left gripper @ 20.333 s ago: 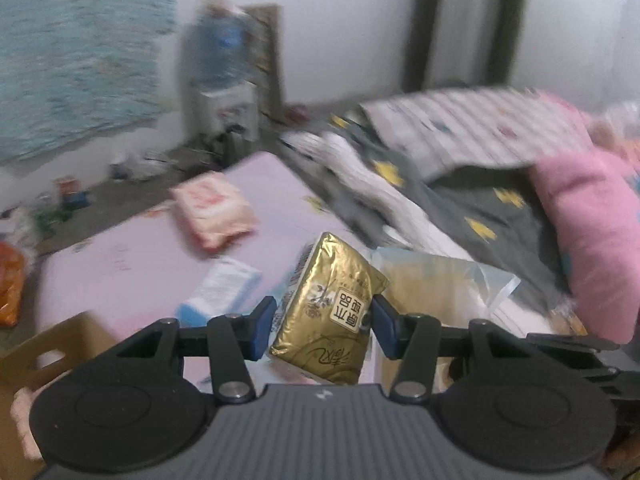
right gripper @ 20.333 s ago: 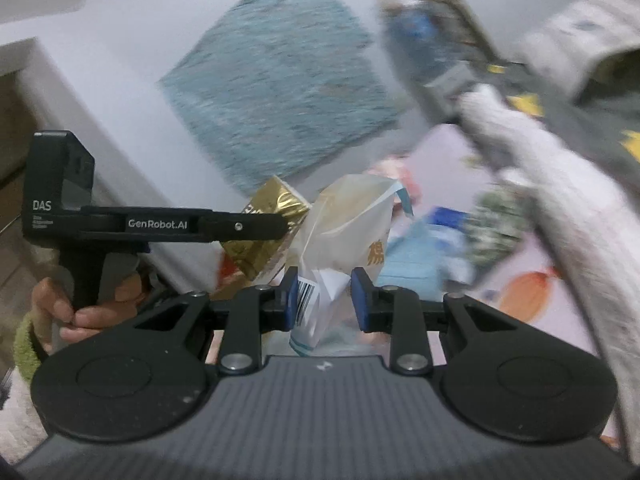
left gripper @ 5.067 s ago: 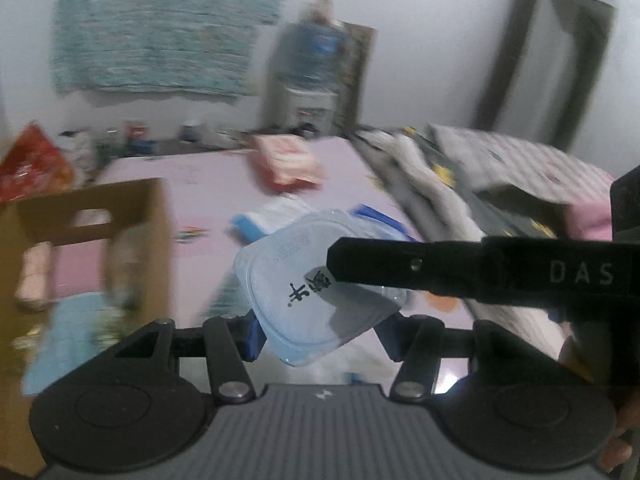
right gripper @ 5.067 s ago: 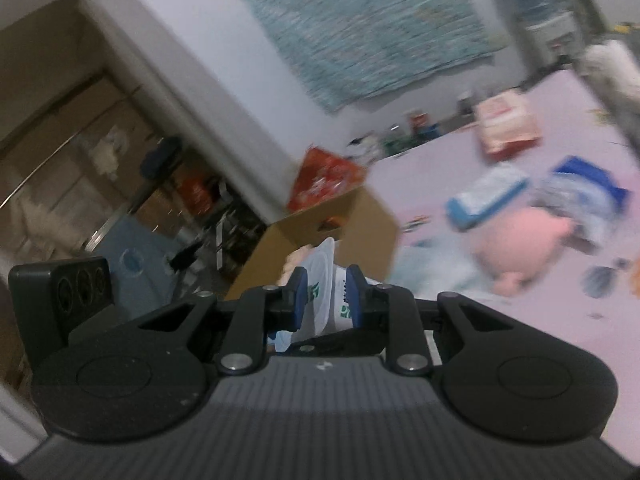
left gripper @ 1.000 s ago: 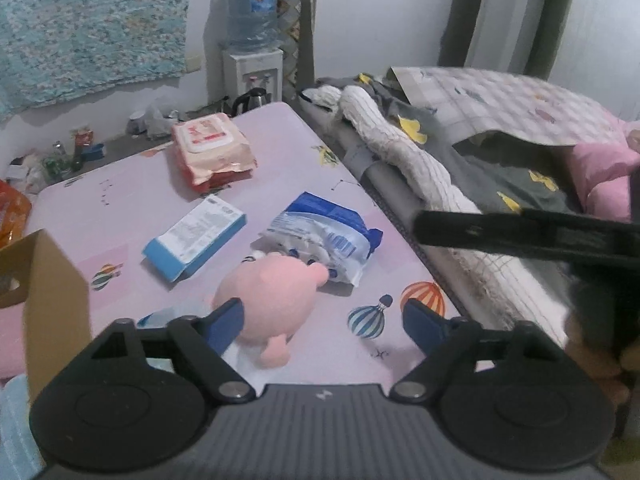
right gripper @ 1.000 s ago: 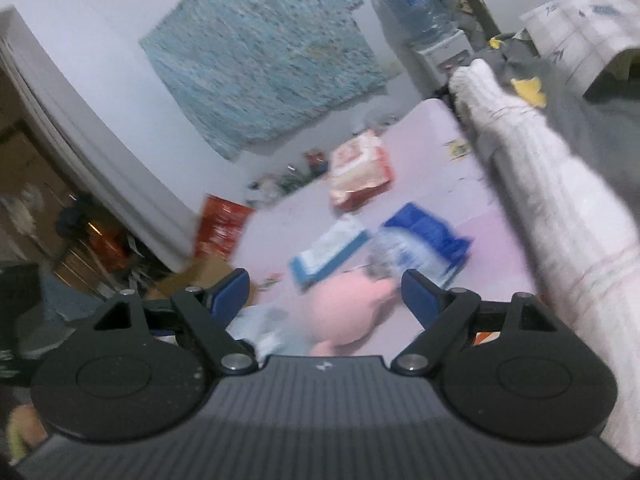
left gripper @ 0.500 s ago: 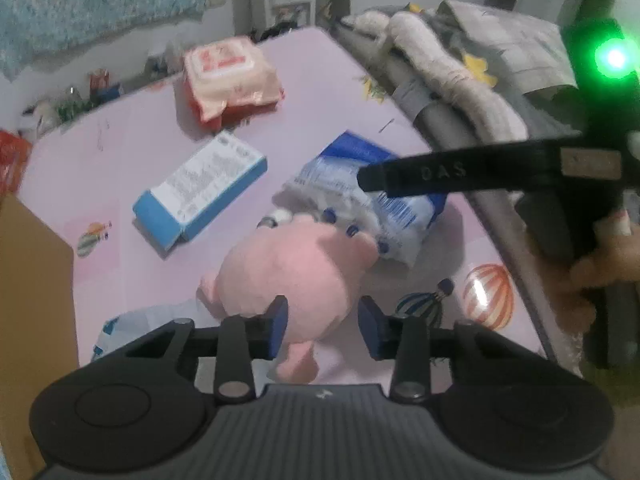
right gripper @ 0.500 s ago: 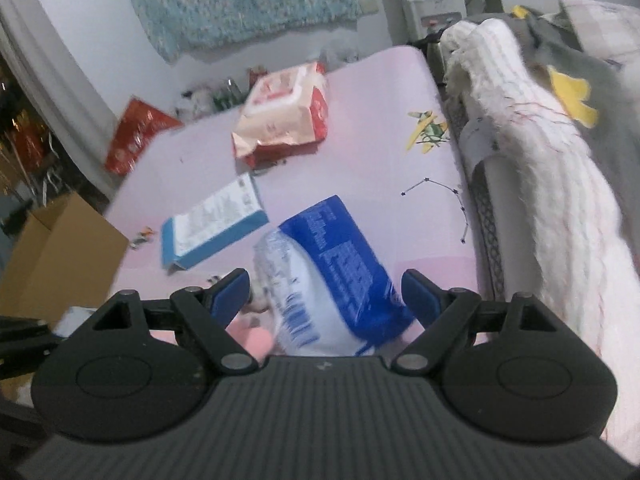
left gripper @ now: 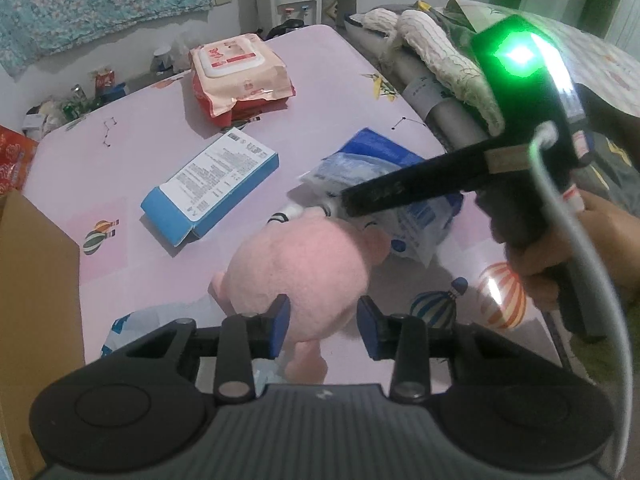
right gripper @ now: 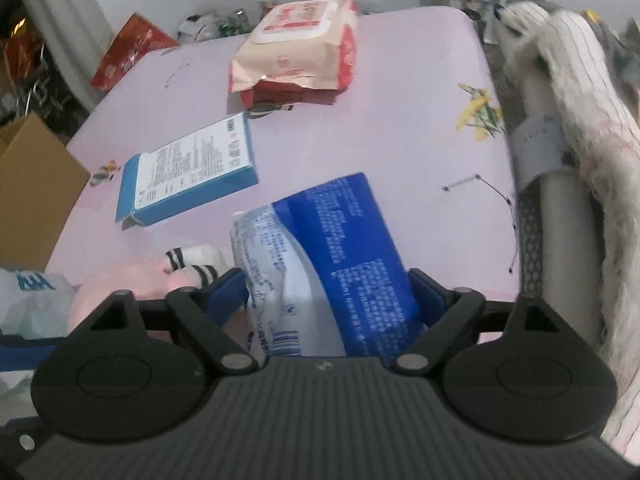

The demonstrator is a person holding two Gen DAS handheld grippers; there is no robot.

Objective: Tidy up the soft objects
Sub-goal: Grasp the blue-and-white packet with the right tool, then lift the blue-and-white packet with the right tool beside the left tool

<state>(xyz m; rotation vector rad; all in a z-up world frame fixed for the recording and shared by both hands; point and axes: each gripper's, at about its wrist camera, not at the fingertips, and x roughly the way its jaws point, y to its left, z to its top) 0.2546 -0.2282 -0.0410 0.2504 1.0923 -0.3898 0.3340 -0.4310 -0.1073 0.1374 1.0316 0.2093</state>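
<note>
At lower centre of the frame, the left gripper (left gripper: 323, 329) is clamped on the pink plush toy (left gripper: 300, 268). The right gripper (right gripper: 326, 294) is closing around the blue tissue pack (right gripper: 328, 256) on the worktop (right gripper: 400, 92). The slack wrapper could slip out, or the toy's striped leg could get pinched.

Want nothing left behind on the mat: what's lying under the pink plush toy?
A pale plastic bag pokes out from beneath the pink plush toy at its near left. How far it runs underneath, and whether anything else lies there, is covered by the toy.
</note>
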